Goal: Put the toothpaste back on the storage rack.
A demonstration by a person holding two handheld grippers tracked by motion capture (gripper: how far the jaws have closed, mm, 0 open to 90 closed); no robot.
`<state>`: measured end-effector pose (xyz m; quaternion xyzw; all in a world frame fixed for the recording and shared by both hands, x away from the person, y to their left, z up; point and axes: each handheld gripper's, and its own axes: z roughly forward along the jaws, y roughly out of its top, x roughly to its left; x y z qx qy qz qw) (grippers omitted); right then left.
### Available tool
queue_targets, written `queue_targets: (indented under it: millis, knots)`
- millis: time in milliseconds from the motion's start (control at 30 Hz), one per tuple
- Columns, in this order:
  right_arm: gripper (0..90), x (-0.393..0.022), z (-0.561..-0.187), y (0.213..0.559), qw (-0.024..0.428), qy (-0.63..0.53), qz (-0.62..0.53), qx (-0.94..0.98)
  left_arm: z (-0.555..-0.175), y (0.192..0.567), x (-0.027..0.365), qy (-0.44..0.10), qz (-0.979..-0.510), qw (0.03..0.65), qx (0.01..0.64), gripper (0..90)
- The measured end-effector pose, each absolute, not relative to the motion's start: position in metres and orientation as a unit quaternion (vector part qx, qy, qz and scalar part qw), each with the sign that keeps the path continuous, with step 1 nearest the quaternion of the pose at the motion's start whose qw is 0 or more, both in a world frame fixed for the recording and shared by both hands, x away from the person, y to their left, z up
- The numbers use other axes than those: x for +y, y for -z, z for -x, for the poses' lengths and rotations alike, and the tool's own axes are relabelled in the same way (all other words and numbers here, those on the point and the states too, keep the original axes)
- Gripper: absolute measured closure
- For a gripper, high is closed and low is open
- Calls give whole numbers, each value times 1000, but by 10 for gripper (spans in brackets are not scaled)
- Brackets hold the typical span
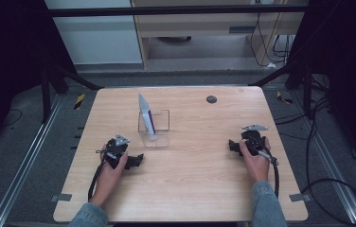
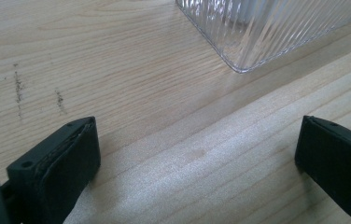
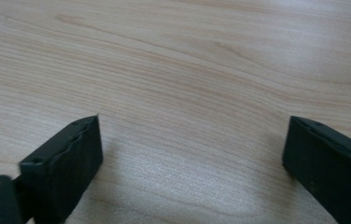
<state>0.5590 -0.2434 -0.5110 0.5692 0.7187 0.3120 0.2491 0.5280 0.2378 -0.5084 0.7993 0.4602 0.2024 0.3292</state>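
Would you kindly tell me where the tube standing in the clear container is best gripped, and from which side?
Probably its upper end: the tube leans upright, rising above the clear ribbed container, so tongs coming from above should clear the walls.

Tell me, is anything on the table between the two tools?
No, just bare wooden table lies between the left tool and the right tool, seen in the high view. The clear box sits farther back.
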Motion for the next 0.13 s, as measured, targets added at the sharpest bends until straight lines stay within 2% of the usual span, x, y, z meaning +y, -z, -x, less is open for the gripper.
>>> queue_targets:
  millis: [33,133]
  knots:
    - [8,-243,-559,511,248,-308,-580,712,-528,508,238,-202,-799,329,460,0]
    - [2,-241,-560,512,257,-296,-601,696,-528,508,238,-202,-799,329,460,0]
